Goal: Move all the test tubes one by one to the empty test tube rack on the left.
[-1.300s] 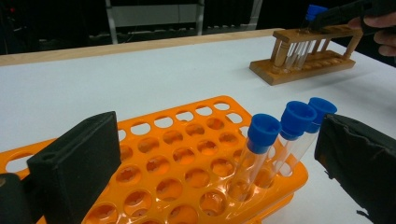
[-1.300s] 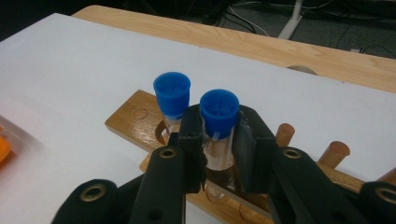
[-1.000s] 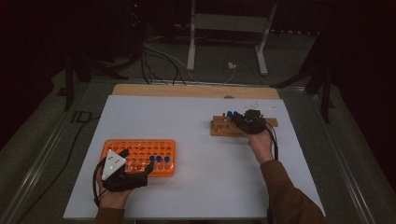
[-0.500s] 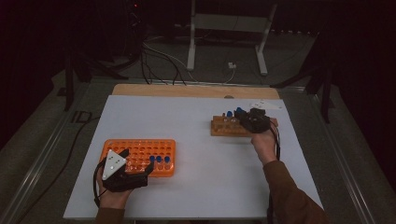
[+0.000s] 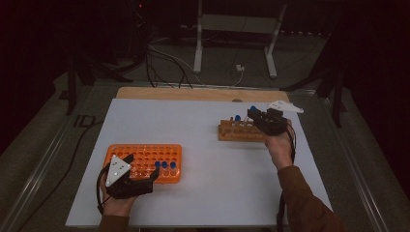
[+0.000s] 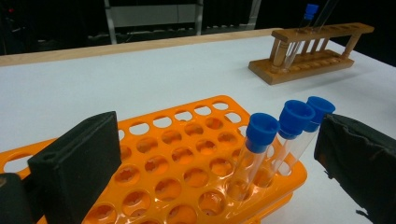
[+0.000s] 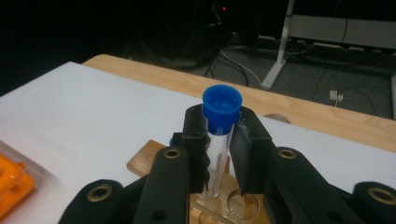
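The right gripper is clamped on a blue-capped tube standing partly in the wooden rack; a tilted lift may jam the tube's base in its hole and tip the rack.

At lower left of the frame, the left gripper rested by an orange rack with three blue-capped tubes. At right of centre, the right gripper held a blue-capped tube above a wooden rack on the white desk.

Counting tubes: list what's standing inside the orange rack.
Three blue-capped tubes stand together in the orange rack at one corner; other holes look empty, though the left gripper covers some.
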Tool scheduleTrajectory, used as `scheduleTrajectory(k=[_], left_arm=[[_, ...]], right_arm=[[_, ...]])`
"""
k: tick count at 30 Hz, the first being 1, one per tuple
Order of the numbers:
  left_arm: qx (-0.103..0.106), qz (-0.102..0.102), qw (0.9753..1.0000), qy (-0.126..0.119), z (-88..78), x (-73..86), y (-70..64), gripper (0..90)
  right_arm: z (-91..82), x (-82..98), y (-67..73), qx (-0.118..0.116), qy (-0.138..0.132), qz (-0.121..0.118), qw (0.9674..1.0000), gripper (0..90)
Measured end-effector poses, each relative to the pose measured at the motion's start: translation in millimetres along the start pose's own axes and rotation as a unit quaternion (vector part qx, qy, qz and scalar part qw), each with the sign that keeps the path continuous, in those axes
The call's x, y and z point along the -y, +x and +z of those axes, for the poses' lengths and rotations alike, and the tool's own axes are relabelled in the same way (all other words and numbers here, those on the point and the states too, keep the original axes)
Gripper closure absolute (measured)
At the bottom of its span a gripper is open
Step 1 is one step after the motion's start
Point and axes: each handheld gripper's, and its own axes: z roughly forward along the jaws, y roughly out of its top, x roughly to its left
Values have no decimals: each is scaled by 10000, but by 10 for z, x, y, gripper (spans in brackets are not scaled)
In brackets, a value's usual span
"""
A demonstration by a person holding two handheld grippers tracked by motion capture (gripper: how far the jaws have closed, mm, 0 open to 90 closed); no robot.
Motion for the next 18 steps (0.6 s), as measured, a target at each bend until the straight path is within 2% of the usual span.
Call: scheduleTrajectory(k=[9,18], left_arm=[[-10,62,10000,-58,-1,-24,-21,13],[12,229,9997,-108,17,-83,-90,13]], right_arm=[[-153,-59,53,-139,-106,-145,9997,771],[-213,-73,154,-324,-95,-276,9990,771]])
